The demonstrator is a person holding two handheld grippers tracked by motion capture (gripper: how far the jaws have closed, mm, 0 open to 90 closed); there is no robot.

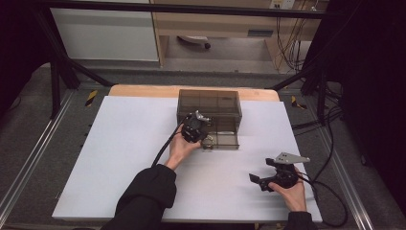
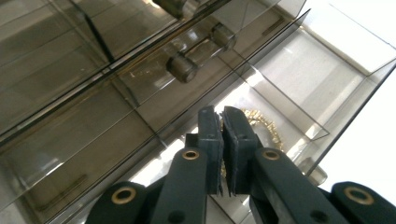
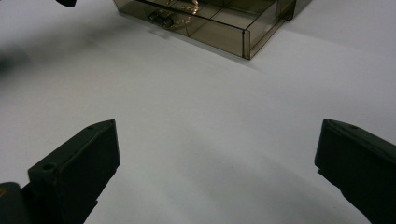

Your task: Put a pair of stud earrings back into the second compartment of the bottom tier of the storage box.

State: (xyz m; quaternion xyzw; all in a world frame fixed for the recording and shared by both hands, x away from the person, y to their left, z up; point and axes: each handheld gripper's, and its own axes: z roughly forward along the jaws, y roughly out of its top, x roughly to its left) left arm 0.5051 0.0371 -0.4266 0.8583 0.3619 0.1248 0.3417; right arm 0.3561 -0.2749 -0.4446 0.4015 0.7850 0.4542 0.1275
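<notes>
Black long sleeves are worn on both forearms, the left sleeve (image 1: 146, 191) bunched in folds at the cuff and the right sleeve (image 1: 299, 220) seen at the near edge. The left gripper (image 2: 223, 122) is built of matt black parts, with flat rectangular pads and brass-coloured rivets set in the linkage arms. A thick black cable (image 1: 163, 148) is trailed from its body. The right gripper (image 1: 261, 181) is likewise black, topped by a grey three-cornered plate (image 1: 288, 157) pierced with small holes, and a thin black cable (image 1: 330, 201) is looped from it.
</notes>
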